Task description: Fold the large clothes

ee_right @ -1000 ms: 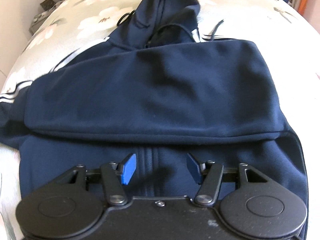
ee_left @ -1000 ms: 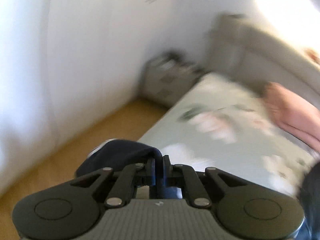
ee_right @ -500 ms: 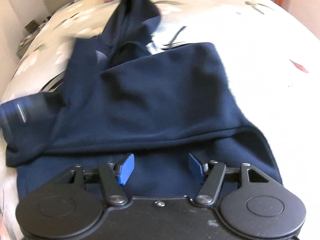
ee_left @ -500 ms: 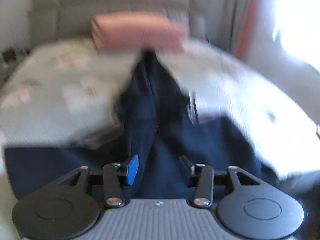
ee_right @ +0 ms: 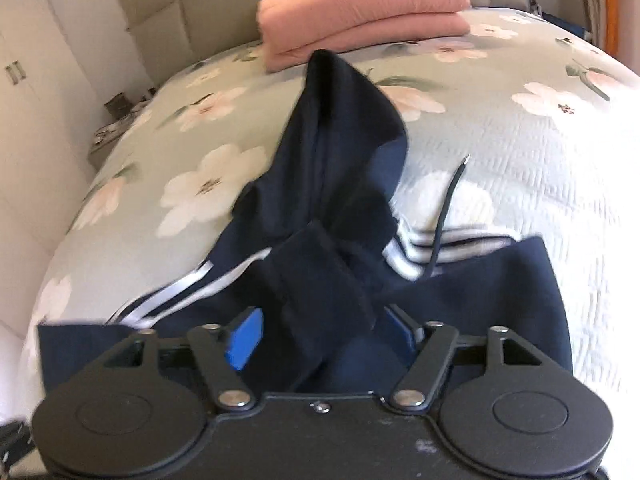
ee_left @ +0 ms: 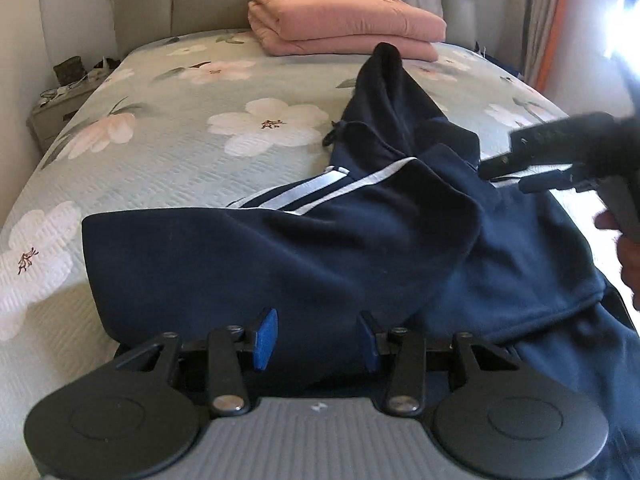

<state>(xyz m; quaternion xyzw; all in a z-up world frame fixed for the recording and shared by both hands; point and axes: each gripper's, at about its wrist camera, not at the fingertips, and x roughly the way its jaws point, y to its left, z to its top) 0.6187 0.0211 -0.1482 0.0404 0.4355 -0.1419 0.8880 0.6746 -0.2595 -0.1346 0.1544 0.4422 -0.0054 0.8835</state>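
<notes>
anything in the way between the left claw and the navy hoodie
Nothing visible. The left claw is open right over the navy hoodie, with only its fabric between the fingers. The folded pink blanket lies far off at the headboard.

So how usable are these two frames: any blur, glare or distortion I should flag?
Left wrist view: mostly sharp, window glare blown out at upper right, right gripper motion-blurred. Right wrist view: navy hoodie and its white stripes smeared by motion. Fisheye bends the bed edges in both.

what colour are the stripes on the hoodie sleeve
White, on the navy hoodie; the stripes show best in the left wrist view.
</notes>
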